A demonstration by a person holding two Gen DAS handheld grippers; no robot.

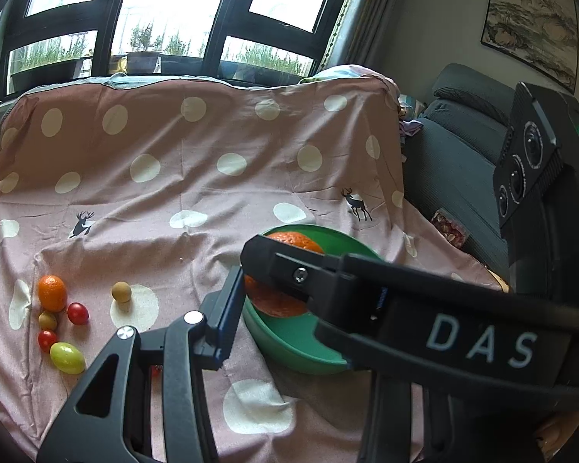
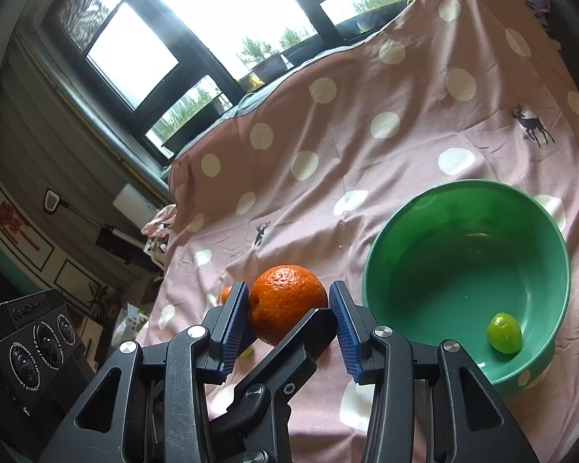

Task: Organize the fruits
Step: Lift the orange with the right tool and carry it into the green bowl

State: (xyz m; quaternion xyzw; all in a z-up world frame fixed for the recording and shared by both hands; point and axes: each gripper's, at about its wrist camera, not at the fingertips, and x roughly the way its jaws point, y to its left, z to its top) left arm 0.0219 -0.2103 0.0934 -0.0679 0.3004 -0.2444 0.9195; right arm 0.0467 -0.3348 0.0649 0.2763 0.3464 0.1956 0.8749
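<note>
Right gripper (image 2: 288,305) has a big orange (image 2: 285,308) pinched between its 2 blue pads, carried just left of the green bowl (image 2: 424,231) and not over it yet from its own camera. From the left wrist view that same orange (image 1: 278,301) looks like it's hanging right at the bowl's near rim (image 1: 289,355), so my guess is it's about to get dropped in.

Left gripper (image 1: 235,308): only 1 finger really shows, the other is hidden behind the right tool, so I can't tell how wide it is. Doesn't look like it's carrying anything.

Progress-wise it's early. Only 1 green grape (image 2: 504,332) is sitting in the bowl. Out on the pink dotted sheet (image 1: 173,177) there's a smaller orange (image 1: 52,292), 2 red cherry tomatoes (image 1: 77,313), a yellow-green grape (image 1: 67,357) and a couple of small brownish round fruits (image 1: 121,291), all clustered well apart from the bowl. So roughly 7 pieces to go after this one.
</note>
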